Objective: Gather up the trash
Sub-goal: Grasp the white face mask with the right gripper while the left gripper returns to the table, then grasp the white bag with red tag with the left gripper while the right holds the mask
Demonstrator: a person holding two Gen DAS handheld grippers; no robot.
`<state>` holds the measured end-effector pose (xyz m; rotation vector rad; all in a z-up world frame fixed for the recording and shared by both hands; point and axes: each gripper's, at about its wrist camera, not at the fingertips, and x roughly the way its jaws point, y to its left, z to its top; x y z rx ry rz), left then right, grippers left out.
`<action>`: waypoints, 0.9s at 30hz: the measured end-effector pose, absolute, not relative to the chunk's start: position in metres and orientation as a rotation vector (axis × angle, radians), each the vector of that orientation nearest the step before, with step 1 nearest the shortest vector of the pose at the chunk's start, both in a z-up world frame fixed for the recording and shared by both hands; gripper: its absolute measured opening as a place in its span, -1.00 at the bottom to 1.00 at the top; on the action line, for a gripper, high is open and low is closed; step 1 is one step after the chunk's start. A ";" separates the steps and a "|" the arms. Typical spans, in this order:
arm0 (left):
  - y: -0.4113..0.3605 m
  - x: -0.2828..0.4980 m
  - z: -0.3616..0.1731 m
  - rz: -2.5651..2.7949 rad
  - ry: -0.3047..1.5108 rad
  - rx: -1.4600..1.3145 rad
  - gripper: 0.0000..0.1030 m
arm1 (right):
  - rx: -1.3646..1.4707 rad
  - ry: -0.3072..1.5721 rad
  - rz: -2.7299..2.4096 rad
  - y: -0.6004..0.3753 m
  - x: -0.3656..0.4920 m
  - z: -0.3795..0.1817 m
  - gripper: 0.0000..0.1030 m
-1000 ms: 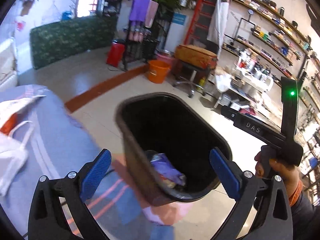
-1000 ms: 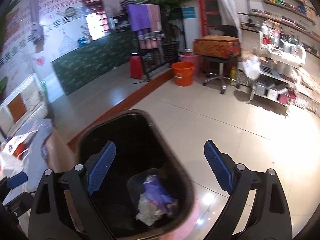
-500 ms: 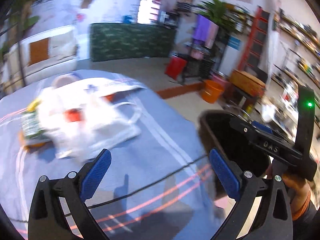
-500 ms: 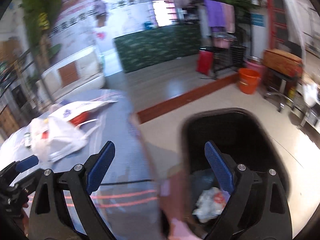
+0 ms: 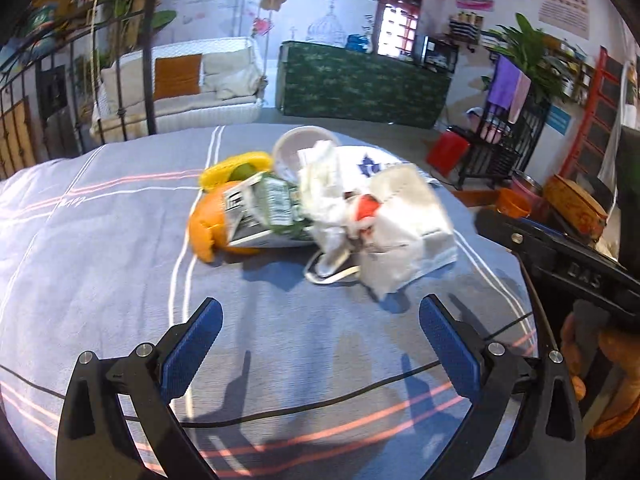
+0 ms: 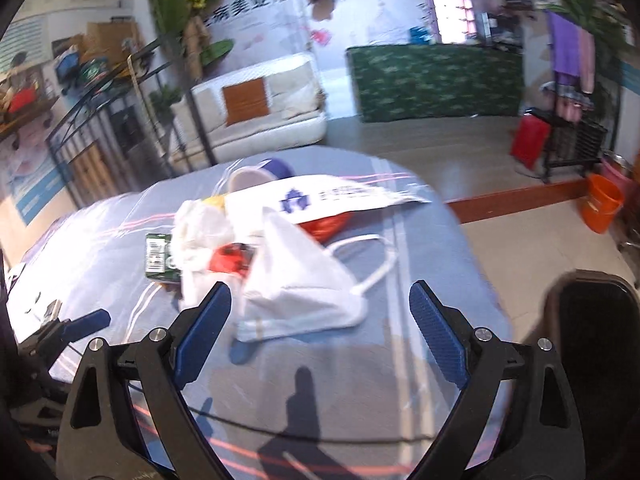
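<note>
A heap of trash lies on the blue-grey striped tablecloth (image 5: 100,264): a white plastic bag (image 5: 400,224) (image 6: 296,280), an orange wrapper (image 5: 208,220), a green-and-white packet (image 5: 268,208) (image 6: 158,258), a yellow wrapper (image 5: 236,164), a white cup (image 5: 296,146) and a white printed bag (image 6: 332,198). My left gripper (image 5: 320,340) is open and empty, short of the heap. My right gripper (image 6: 320,328) is open and empty, close in front of the white plastic bag. The black trash bin (image 6: 600,320) stands on the floor right of the table.
A thin black cable (image 5: 320,404) crosses the cloth near me. The right gripper's body (image 5: 568,264) and hand show at the right of the left wrist view. A white sofa (image 5: 180,80), green counter (image 5: 360,80) and orange bucket (image 6: 604,208) stand beyond.
Both grippers have swung left, away from the black bin and over to the table, and now face the trash heap. Both stayed open and empty.
</note>
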<state>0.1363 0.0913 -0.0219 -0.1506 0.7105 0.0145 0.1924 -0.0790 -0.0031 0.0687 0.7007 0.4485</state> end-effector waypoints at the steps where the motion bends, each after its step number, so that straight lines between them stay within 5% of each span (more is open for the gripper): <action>1: 0.094 0.134 -0.023 0.017 0.710 -0.156 0.89 | 0.061 0.705 0.459 -0.071 0.197 -0.004 0.73; 8: 0.109 0.125 -0.037 0.004 0.719 -0.169 0.89 | -0.014 0.740 0.471 -0.034 0.221 -0.017 0.38; 11: 0.108 0.126 -0.040 -0.008 0.726 -0.167 0.89 | -0.040 0.779 0.490 -0.026 0.227 -0.026 -0.44; 14: 0.106 0.127 -0.043 -0.030 0.736 -0.175 0.89 | -0.031 0.772 0.501 -0.031 0.224 -0.025 -0.70; 27: 0.085 0.139 -0.033 -0.124 0.706 -0.196 0.89 | -0.044 0.602 0.499 -0.062 0.181 0.018 -0.75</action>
